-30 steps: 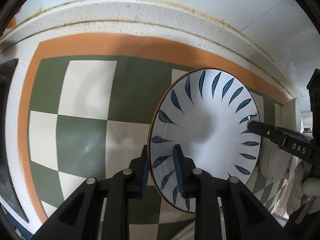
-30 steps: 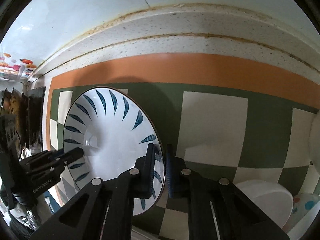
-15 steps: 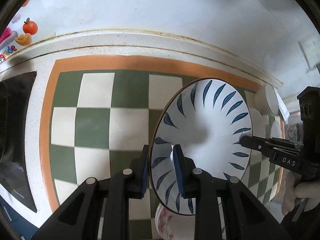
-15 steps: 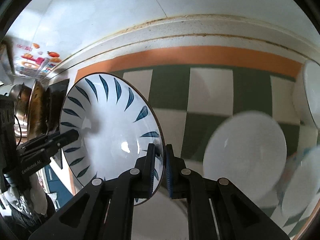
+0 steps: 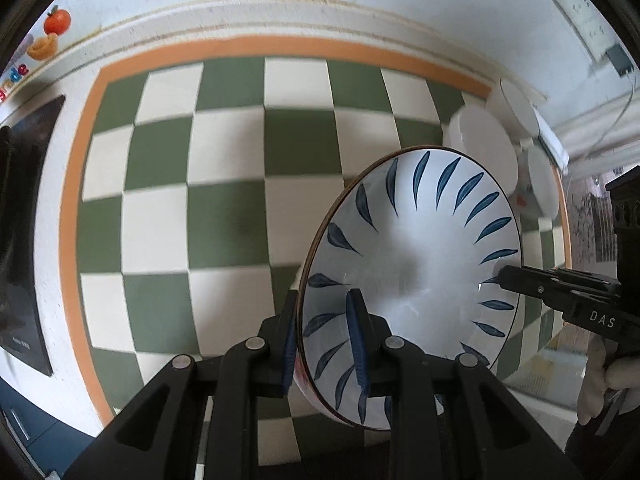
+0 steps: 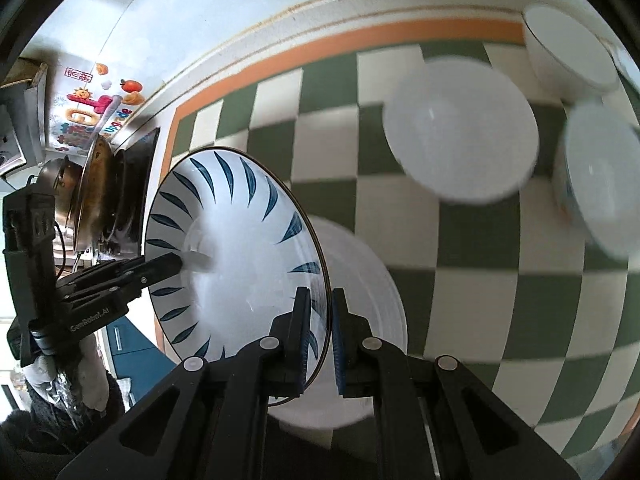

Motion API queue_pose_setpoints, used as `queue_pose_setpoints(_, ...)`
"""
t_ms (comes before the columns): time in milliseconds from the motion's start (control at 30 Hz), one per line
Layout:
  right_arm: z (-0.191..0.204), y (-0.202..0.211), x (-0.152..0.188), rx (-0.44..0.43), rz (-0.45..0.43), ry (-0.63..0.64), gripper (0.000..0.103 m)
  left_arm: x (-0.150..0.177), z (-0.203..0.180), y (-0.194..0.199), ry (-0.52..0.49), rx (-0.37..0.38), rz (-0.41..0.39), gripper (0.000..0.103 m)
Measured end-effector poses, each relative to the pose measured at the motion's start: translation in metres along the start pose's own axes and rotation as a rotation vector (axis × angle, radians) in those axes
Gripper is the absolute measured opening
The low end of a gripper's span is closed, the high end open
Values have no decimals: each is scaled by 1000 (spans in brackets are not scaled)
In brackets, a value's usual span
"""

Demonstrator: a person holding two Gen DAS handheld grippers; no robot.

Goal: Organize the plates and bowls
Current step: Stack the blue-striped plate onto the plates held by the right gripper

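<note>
A white plate with blue leaf strokes [image 5: 412, 264] hangs tilted above the chequered mat, gripped from both sides. My left gripper [image 5: 322, 308] is shut on its near rim, one pad inside and one outside. My right gripper [image 6: 320, 298] is shut on the opposite rim of the same plate [image 6: 240, 248]. Each gripper shows in the other's view: the right gripper [image 5: 516, 280] at the plate's right edge, the left gripper [image 6: 164, 266] at its left edge. A large white dish [image 6: 360, 280] lies on the mat directly beneath.
Several white bowls [image 6: 460, 132] [image 6: 568, 52] [image 6: 600, 176] stand at the mat's right end, also the bowls [image 5: 480, 140] in the left wrist view. The green-and-cream mat [image 5: 224, 220] has an orange border. A black cooktop [image 5: 20, 220] and a pot [image 6: 92, 192] sit at the left.
Both grippers have carried the plate upward and away from the back wall. More of the mat shows now, and the white bowls and the dish beneath have come into view.
</note>
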State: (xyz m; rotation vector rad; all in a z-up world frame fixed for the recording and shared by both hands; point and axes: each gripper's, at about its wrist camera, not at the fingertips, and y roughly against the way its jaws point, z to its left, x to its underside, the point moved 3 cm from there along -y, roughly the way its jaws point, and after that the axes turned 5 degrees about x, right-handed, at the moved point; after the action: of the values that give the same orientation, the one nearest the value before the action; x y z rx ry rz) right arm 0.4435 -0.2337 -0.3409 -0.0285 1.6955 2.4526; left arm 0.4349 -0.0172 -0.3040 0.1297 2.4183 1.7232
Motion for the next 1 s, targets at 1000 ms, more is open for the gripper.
queue_pose_setpoints(1000,-35,-52,35,42,43,-85,12,24,-1,-50,54,-43,73,24)
